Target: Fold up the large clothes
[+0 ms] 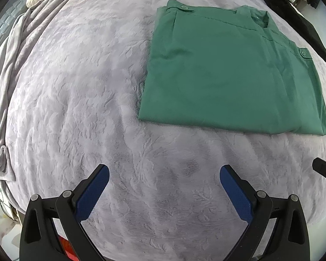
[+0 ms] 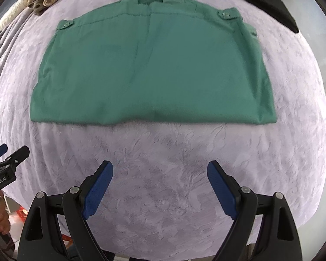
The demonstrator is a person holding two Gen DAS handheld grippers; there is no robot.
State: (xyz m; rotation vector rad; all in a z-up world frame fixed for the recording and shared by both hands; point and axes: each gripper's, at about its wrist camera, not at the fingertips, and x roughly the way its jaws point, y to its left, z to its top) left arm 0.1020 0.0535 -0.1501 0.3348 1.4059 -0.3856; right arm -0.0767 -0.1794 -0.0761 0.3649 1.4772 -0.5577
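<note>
Green shirt [image 2: 152, 69]: folded flat on bed [image 2: 163, 195], collar far, near hem reachable. Left tool [image 1: 164, 187], right tool [image 2: 159, 182]: wide open, empty.

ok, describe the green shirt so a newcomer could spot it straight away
Start from the pale lilac blanket covering the bed. Lying flat on it, ahead of both claws and touching neither, is the green shirt, folded into a rectangle with its collar at the far edge. It is the only green item there, with buttoned shoulder tabs.

Soft daylight, heavy fisheye edge warp
</note>
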